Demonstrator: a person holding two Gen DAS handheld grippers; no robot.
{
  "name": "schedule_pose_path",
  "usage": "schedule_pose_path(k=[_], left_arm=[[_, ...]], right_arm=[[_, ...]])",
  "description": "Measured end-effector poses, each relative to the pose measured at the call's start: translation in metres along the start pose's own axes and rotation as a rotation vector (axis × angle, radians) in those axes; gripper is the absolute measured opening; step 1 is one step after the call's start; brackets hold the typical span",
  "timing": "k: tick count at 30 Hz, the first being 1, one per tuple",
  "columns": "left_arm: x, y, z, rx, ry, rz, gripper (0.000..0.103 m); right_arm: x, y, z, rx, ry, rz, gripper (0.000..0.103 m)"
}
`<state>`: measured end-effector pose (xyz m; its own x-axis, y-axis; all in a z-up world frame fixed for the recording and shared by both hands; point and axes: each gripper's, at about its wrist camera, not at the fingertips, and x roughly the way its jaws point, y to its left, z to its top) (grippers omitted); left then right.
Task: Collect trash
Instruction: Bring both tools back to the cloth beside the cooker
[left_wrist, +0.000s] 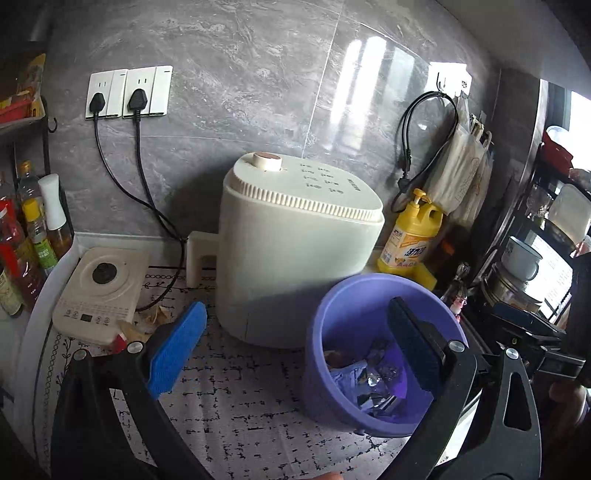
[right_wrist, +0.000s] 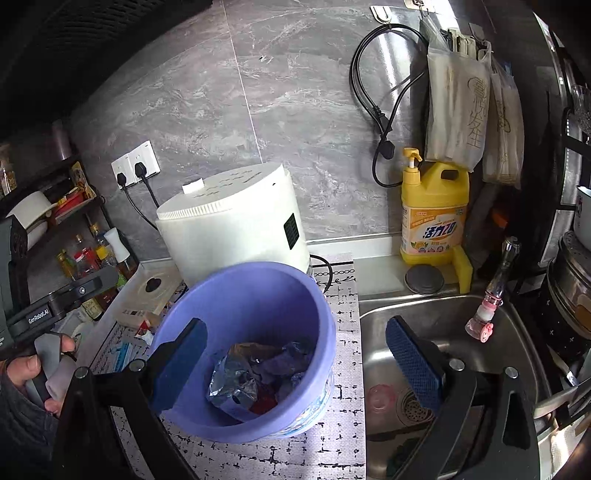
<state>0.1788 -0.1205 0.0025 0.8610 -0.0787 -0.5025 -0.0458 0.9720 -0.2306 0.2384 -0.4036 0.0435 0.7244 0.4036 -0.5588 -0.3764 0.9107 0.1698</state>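
Left wrist view: purple bin (left_wrist: 384, 354) on counter (left_wrist: 229, 398), just right of white air fryer (left_wrist: 295, 254). Foil wrappers (left_wrist: 373, 384) inside: light, crinkly, slippery; pinch raised fold. Left hand-held gripper (left_wrist: 295, 347) wide, empty. Right hand-held gripper (right_wrist: 295, 365) wide, empty, straddling bin rim.

Both fisheye views bend hard at the edges, corners going black. Daylight comes from a window (left_wrist: 580, 110) far right of the left tongs, blown out white. It streaks glare on the grey tiled wall (left_wrist: 354, 74) beyond the tongs. Things stay sharp mid-frame, and the air fryer (left_wrist: 295, 251) has a shaded lower front.
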Motion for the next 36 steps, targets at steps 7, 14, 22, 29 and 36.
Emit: schedule_pose_path(k=[7,14,22,29,36], left_arm=[[-0.019,0.051,-0.007,-0.041,0.006,0.076,0.097],[-0.042,0.097,-0.019,-0.066,0.008,0.157,0.097],[-0.059,0.149,-0.032,-0.130,0.020,0.198,0.097],[-0.063,0.187,-0.043,-0.188,0.047,0.196,0.082],[-0.048,0.214,-0.048,-0.150,0.106,0.168,0.065]], right_arm=[[0.022,0.046,0.007,-0.036,0.021,0.062,0.095],[0.039,0.097,0.007,-0.085,0.039,0.135,0.095],[0.056,0.146,0.007,-0.139,0.057,0.198,0.095],[0.073,0.192,0.001,-0.199,0.088,0.235,0.090],[0.095,0.227,-0.005,-0.235,0.114,0.241,0.087]])
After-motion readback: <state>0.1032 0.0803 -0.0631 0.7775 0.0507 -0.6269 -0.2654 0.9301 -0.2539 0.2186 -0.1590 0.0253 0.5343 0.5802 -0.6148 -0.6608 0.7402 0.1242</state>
